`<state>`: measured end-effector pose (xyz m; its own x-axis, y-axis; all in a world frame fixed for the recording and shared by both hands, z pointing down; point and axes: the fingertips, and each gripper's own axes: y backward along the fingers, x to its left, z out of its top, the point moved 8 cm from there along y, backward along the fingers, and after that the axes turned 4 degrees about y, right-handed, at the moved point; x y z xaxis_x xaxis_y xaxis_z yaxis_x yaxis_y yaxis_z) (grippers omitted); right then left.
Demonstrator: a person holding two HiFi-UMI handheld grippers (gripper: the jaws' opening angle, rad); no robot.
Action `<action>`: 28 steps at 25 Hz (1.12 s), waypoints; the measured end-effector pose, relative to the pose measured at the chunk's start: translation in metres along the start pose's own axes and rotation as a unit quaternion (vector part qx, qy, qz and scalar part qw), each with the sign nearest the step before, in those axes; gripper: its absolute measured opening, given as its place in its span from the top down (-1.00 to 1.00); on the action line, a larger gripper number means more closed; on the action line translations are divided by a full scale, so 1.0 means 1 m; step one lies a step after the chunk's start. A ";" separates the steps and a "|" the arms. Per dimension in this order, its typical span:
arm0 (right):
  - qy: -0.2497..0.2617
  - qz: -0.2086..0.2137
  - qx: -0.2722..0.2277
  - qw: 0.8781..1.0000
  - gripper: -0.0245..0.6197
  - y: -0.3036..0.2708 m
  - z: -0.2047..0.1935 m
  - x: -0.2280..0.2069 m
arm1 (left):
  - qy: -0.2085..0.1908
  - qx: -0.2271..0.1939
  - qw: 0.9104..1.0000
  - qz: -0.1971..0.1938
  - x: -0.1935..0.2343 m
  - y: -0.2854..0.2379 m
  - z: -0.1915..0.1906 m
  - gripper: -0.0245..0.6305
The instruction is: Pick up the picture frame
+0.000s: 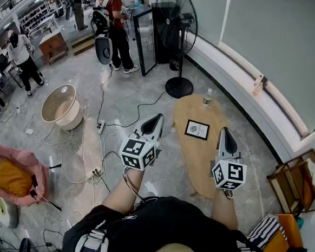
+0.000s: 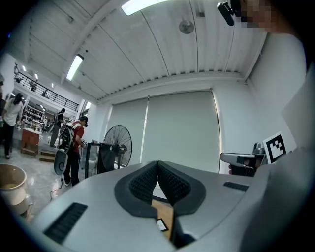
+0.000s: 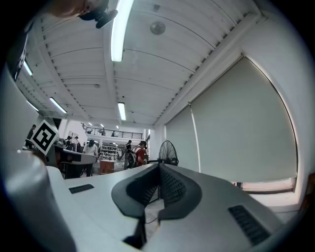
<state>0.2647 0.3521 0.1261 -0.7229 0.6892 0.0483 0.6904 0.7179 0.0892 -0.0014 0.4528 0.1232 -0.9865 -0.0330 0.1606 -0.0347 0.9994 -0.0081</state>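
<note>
A black picture frame (image 1: 197, 129) with a white print lies flat on the oval wooden table (image 1: 199, 153). My left gripper (image 1: 157, 118) is held level above the floor, left of the table, jaws shut with nothing in them. My right gripper (image 1: 223, 131) hovers over the table's right part, just right of the frame, also shut and empty. In the left gripper view the shut jaws (image 2: 158, 170) leave a slit through which the table and a sliver of the frame (image 2: 162, 225) show. The right gripper view shows its shut jaws (image 3: 158, 174) against the room.
A water bottle (image 1: 207, 97) stands at the table's far end. A pedestal fan (image 1: 178, 37) and a black cabinet (image 1: 147, 37) stand beyond. Cables and a power strip (image 1: 100, 126) cross the floor at left, near a beige tub (image 1: 63, 106). People stand far back. A wooden rack (image 1: 296, 185) is at right.
</note>
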 end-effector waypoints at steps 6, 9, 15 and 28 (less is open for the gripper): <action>-0.001 -0.003 0.011 1.000 0.87 -0.009 -0.004 0.012 | 0.006 0.004 1.000 -0.004 0.015 0.002 -0.002 0.86; -0.001 -0.008 0.011 1.000 0.87 -0.013 -0.004 0.022 | 0.005 0.004 1.000 -0.012 0.024 0.006 -0.001 0.86; 0.000 -0.015 0.011 1.000 0.87 -0.031 -0.007 0.052 | 0.003 0.005 1.000 -0.025 0.057 0.010 0.000 0.86; 0.013 -0.029 0.022 0.999 0.87 -0.075 -0.024 0.127 | 0.014 -0.004 0.999 -0.033 0.153 0.031 0.000 0.86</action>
<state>0.1203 0.3834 0.1492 -0.7623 0.6434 0.0703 0.6469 0.7610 0.0493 -0.1534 0.4787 0.1479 -0.9772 -0.0990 0.1876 -0.0987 0.9951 0.0111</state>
